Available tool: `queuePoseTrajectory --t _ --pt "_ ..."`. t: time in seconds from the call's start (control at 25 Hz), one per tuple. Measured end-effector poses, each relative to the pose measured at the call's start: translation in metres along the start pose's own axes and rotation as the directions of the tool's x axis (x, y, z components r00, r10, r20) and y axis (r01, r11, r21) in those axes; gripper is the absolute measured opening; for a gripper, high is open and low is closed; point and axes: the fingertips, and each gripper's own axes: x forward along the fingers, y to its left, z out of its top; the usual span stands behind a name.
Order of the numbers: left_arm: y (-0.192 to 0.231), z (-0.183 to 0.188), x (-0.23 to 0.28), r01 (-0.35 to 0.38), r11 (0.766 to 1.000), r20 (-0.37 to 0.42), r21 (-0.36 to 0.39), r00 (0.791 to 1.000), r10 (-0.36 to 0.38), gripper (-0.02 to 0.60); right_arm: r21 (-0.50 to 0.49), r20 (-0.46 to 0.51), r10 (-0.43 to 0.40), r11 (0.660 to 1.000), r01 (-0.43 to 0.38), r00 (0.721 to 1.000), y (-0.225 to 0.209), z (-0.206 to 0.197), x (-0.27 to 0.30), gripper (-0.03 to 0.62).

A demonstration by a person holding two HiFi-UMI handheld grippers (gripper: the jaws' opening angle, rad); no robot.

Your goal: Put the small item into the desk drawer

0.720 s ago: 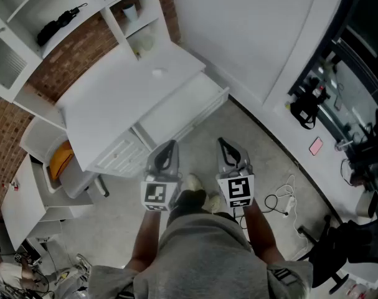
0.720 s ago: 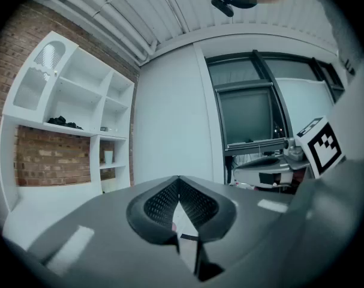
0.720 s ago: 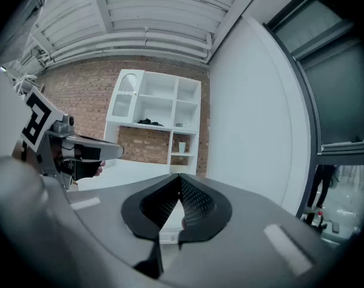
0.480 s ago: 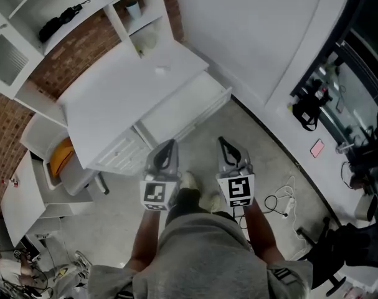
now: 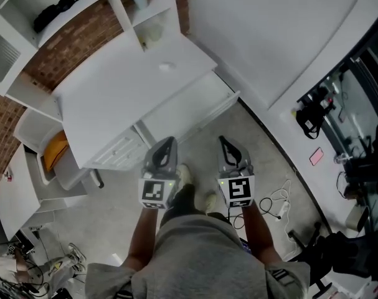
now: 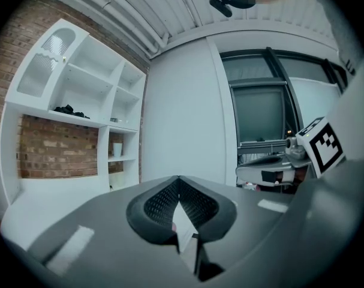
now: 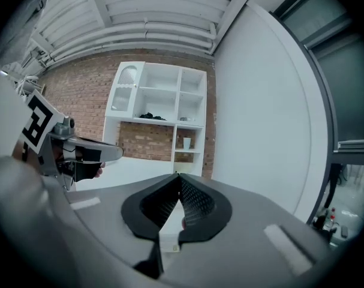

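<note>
Left gripper [image 5: 167,144] and right gripper [image 5: 224,142]: jaws pressed together, both empty. Small item [image 5: 167,66] lies on the desk [image 5: 108,98], behind the open drawer [image 5: 190,106]. Risk: it looks pale and flat, so I may pinch poorly and knock it off.

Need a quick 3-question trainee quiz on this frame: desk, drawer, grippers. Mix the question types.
1. True or false: the white desk drawer stands pulled open.
2. Pick one: the small white item lies A) inside the drawer, B) on the white desk top, C) held between jaws.
3. Fill in: the left gripper and the right gripper both have their jaws ____, with nothing between them.
Key: 1 true; 2 B; 3 shut.
</note>
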Motion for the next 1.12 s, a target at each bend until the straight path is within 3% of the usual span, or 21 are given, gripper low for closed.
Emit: queuePoseTrajectory --t 0.56,1.12 --pt "0.114 0.004 0.069 -0.042 0.998 -0.012 -0.048 0.999 0.042 0.012 -0.024 -0.018 0.047 0.999 -0.048 0.999 0.012 0.028 0.141 0.003" --pt "0.212 0.004 0.091 -0.1 0.987 0.008 -0.122 0.995 0.102 0.012 -0.063 -0.035 0.081 0.995 -0.083 0.996 0.042 0.05 0.242 0.003"
